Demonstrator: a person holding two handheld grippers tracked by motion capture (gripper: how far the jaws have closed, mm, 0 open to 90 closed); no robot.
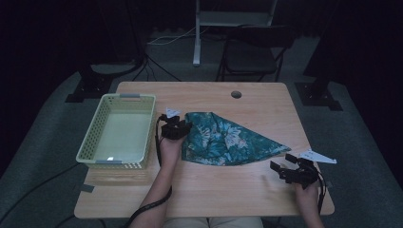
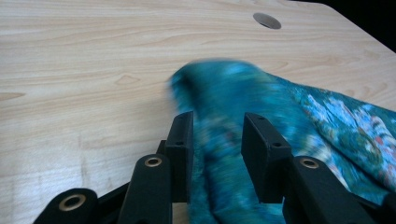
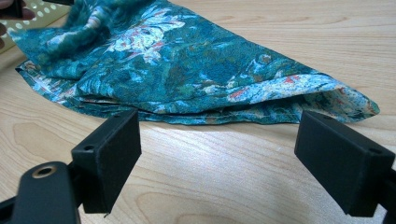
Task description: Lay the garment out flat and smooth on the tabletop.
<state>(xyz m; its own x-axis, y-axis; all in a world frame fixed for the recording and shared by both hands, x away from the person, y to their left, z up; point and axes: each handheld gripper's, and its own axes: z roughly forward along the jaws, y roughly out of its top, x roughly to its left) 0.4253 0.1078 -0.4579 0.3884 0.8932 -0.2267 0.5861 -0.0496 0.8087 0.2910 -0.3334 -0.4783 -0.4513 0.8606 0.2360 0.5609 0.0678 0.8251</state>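
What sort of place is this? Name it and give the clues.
Probably a recording lab or studio: a bare desk in a dark curtained room, cables on grey carpet, a folding chair and stand bases around it.

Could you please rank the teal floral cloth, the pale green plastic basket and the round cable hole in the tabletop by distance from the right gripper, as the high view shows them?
From the right gripper, at the table's near right corner:
1. Teal floral cloth, its pointed tip just beside the jaws.
2. Round cable hole, at the far edge.
3. Pale green plastic basket, across the table at its left side.
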